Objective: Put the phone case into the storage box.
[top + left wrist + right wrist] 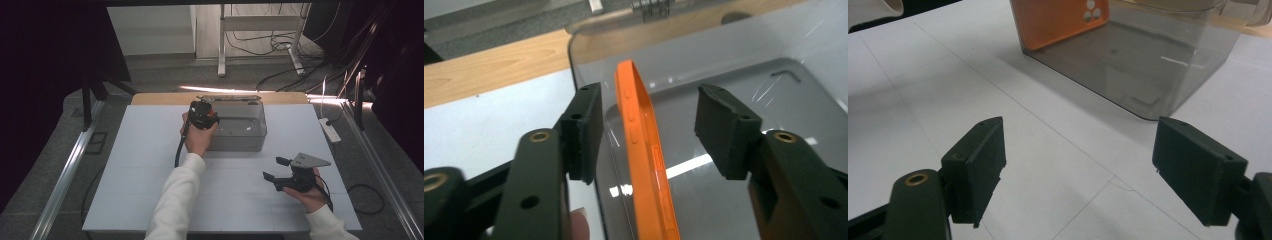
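My left claw [646, 132]: spread, astride orange phone case [644, 150], pads clear.
Case: on edge inside smoky plastic box [235, 131], near wall.
Step, I judge: release.
Next: lift straight out.
My right claw [1078, 170]: spread, empty.

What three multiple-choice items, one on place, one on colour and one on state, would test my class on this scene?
1. Where is the phone case?
A. inside the clear bin
B. on the white table top
C. on the floor

2. What colour is the case?
A. blue
B. orange
C. green

3. How does the left gripper stand?
A. clamped on the case
B. open, case between its jaws
C. lying on the table

Key:
1 A, it leans against the bin's wall.
2 B, seen in both gripper views.
3 B, gaps show on both sides.
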Tool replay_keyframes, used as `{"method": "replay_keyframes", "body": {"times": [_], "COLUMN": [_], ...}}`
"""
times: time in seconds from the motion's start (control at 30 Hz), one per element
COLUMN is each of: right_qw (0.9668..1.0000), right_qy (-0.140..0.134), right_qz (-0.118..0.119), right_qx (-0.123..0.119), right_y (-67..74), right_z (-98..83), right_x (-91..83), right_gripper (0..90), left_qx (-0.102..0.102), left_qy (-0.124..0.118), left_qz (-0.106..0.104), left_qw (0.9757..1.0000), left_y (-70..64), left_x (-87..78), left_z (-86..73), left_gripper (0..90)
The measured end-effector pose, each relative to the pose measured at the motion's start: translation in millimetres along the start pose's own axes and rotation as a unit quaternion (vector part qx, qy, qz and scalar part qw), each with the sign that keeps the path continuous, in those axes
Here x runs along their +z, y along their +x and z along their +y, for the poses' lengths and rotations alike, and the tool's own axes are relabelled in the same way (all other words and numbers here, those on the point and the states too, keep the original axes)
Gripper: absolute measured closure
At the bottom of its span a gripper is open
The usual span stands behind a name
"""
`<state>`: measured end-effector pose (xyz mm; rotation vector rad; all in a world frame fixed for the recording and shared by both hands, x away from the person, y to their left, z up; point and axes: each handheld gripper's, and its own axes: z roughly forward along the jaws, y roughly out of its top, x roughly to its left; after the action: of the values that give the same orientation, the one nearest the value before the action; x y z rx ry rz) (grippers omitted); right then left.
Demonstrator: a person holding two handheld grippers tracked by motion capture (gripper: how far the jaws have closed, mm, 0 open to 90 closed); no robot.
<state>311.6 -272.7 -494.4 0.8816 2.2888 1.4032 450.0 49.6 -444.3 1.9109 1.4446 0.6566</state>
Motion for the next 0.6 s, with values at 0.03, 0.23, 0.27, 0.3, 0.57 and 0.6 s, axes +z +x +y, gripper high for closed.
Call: {"method": "replay_keyframes", "body": {"times": [0.03, 0.23, 0.27, 0.3, 0.57, 0.6], "right_qw": [1.0, 1.0, 1.0, 1.0, 1.0, 1.0], "right_qy": [0.0, 0.002, 0.002, 0.002, 0.006, 0.007], "right_qz": [0.0, -0.002, -0.002, -0.001, -0.003, -0.003], "right_qx": [0.0, 0.0, 0.0, 0.0, -0.003, -0.003], "right_y": [-0.1, -0.3, -0.3, -0.3, -1.4, -1.6], "right_z": [0.0, -0.1, -0.2, -0.2, -0.7, -1.0], "right_x": [0.0, 0.4, 0.4, 0.5, 1.1, 1.9], "right_gripper": [21.2, 21.2, 21.2, 21.2, 21.2, 21.1], "left_qx": [-0.004, 0.001, 0.003, 0.004, 0.025, 0.024], "left_qy": [-0.004, -0.017, -0.018, -0.02, -0.02, -0.021], "left_qz": [-0.005, -0.044, -0.051, -0.06, -0.095, -0.1], "left_qw": [1.0, 0.9989, 0.9985, 0.998, 0.9949, 0.9945], "left_y": [0.7, 6.3, 6.9, 7.5, 11.7, 12.3], "left_x": [-1.8, -14.4, -16.3, -18.0, -29.1, -30.4], "left_z": [0.4, 2.2, 2.3, 2.4, 0.8, 0.3], "left_gripper": [41.6, 34.6, 34.4, 33.9, 29.0, 29.1]}}
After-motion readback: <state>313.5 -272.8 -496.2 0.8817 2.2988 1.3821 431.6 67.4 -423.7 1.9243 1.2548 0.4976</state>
